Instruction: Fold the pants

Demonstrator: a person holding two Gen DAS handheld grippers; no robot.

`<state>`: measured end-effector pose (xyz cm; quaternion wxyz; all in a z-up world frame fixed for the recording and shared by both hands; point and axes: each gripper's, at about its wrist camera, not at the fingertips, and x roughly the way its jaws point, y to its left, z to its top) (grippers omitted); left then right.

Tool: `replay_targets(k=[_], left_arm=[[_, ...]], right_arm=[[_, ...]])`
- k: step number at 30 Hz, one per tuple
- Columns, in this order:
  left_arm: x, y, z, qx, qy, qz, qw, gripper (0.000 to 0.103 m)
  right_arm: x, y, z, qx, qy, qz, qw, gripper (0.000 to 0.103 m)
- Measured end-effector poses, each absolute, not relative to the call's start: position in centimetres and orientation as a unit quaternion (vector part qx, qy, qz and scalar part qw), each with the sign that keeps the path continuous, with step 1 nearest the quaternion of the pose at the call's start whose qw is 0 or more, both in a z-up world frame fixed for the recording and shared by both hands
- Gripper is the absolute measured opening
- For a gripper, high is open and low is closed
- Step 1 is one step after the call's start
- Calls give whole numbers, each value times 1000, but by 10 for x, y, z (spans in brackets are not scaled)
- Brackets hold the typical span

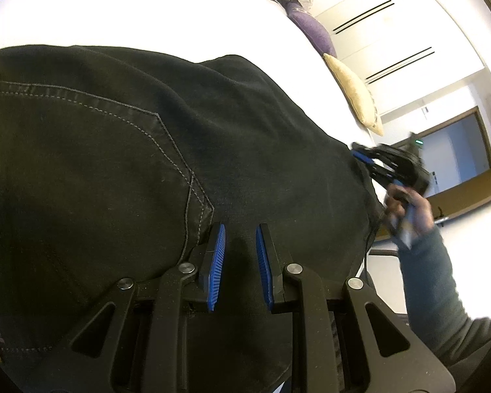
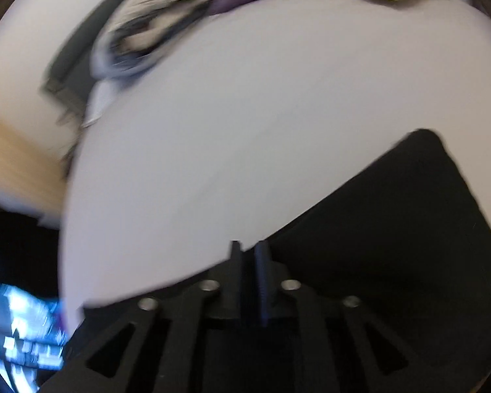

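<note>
Black denim pants [image 1: 121, 163] lie spread on the white bed [image 1: 147, 9], a stitched pocket seam facing up. The left gripper [image 1: 240, 232] has its blue-padded fingers [image 1: 216, 262] pinched on a ridge of the cloth. The right gripper [image 2: 248, 245] grips the pants' edge near the bed's side, fingers nearly together on dark fabric. Purple cushion [image 1: 311, 26] and tan cushion [image 1: 353, 91] sit at the bed's far edge.

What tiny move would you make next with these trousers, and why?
Probably lower the right gripper so its pinched edge of the black pants settles onto the white surface: that edge seems lifted, while the left gripper sits over the seat pocket.
</note>
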<state>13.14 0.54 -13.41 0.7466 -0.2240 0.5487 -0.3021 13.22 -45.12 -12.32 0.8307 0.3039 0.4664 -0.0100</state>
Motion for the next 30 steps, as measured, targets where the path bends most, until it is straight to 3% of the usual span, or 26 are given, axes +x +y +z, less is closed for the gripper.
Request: replay_targets(k=[5,6,7,12,13,14,16,19,22,24,26,28,30], left_arm=[[127,1,-133,-212,547,-300,753,19],[127,2,-134,-212,546,-301,752,19],[128,3,-132,-217,546,-304,750,19],[127,4,-127,-214,547,-292,754,19],[126,2,-125,-207,548,-287,758,19],[125,0,-122,-200,549,-284,760,19],[126,-9,-110,-188,544,-289,765,19],[137,-37,-91,-168,526,-325,768,19],[165,-71,-84,-144,524,-347,764,19],[192,-93,-87,-123,541,-359,751,19],[216,-99,-102,-95,565,-326,752,19],[236,-87,-119,-108,570,-318,750,19],[246,-68,-121,-152,565,-312,749,19]], right_arm=[[74,-404,-145,315,466,113,819,43],[65,-416,-162,334,473,94,810,40],[57,-437,-175,374,466,80,798,3],[21,-537,-165,413,394,-89,816,0],[11,-555,-160,432,375,-132,809,5],[3,-566,-154,446,359,-149,806,19],[-5,-556,-137,447,337,-114,821,34],[6,-498,-139,442,367,32,818,42],[26,-437,-167,408,431,78,801,43],[24,-440,-181,429,419,63,798,37],[22,-459,-188,459,415,40,784,16],[19,-490,-184,445,415,-22,793,5],[12,-512,-166,428,415,-55,801,8]])
